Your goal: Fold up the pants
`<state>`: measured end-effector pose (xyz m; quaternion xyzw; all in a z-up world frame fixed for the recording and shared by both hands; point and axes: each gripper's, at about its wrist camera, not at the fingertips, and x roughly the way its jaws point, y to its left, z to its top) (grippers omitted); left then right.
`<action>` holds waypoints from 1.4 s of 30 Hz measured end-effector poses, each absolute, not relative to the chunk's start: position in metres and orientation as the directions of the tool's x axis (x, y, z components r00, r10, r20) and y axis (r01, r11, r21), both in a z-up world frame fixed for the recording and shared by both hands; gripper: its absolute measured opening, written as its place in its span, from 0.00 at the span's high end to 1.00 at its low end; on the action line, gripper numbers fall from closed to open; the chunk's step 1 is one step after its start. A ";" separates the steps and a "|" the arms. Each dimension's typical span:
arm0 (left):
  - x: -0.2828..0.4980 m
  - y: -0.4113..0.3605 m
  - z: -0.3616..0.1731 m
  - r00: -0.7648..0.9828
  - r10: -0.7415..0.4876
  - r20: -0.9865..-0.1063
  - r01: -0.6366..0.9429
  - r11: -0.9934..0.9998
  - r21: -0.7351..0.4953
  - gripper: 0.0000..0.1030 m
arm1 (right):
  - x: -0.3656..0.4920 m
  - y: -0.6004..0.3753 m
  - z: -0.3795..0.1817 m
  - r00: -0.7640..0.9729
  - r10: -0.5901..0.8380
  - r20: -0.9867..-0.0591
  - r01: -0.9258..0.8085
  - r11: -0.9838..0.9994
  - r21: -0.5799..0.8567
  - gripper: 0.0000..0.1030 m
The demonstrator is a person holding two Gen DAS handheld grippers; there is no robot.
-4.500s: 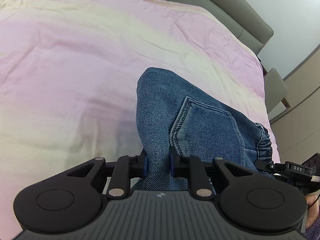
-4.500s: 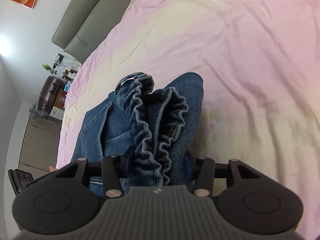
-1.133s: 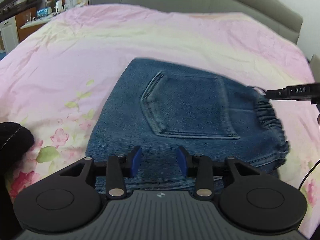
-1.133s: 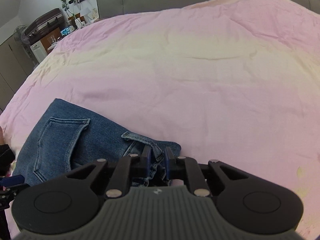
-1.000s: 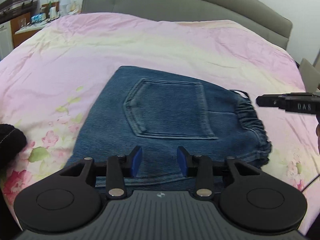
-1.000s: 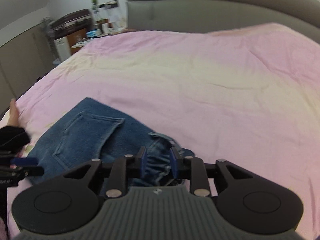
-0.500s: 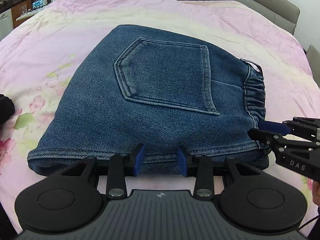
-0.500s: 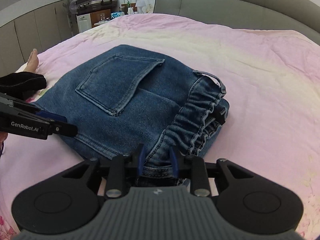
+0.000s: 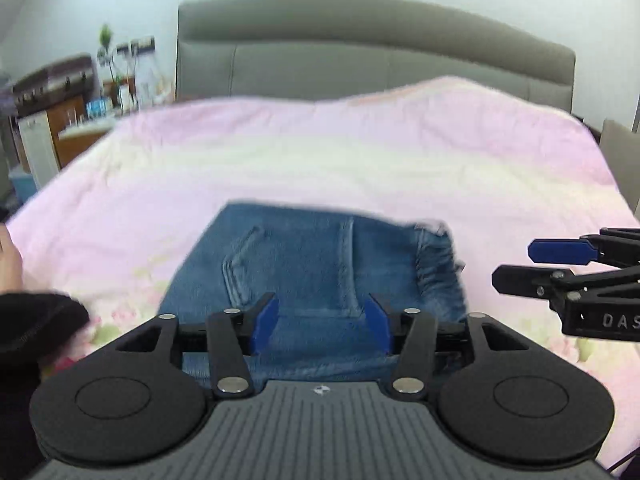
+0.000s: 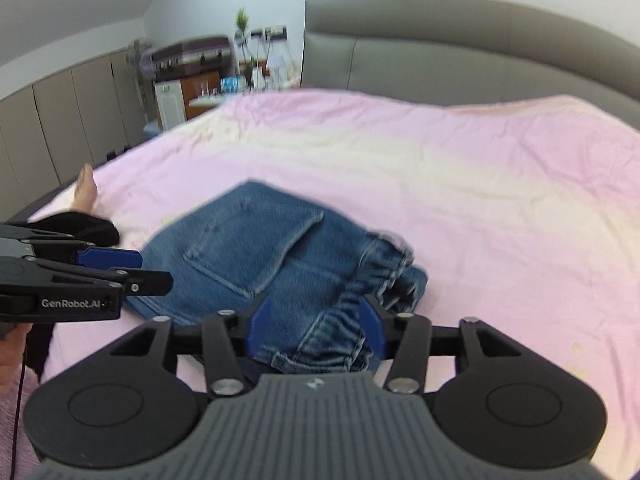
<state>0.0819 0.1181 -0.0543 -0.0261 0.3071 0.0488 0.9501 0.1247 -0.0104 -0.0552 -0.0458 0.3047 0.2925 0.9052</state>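
Both the left gripper and the right gripper hang wide apart and hold nothing above the folded jeans in the lower middle on the pink bed cover, having let go and pulled back.

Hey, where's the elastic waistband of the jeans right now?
In the right wrist view the waistband is at the right end of the folded jeans on the pink bedspread, just ahead of the open right gripper.
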 end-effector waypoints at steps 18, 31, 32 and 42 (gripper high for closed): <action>0.010 0.033 0.013 0.915 0.219 -0.338 -0.166 0.970 0.179 0.07 | -0.028 -0.082 0.041 0.815 0.468 -0.342 -0.471 0.878 0.078 0.05; -0.006 0.031 -0.038 0.810 0.165 -0.563 -0.167 0.985 0.049 0.07 | -0.054 -0.103 -0.015 0.806 0.331 -0.490 -0.277 0.944 0.181 0.05; -0.006 0.030 -0.041 0.804 0.160 -0.573 -0.165 0.985 0.043 0.07 | -0.053 -0.104 -0.020 0.805 0.315 -0.502 -0.259 0.949 0.181 0.05; -0.013 0.015 -0.056 0.768 0.134 -0.626 -0.156 0.988 0.020 0.07 | -0.060 -0.111 -0.032 0.826 0.244 -0.509 -0.233 0.969 0.086 0.05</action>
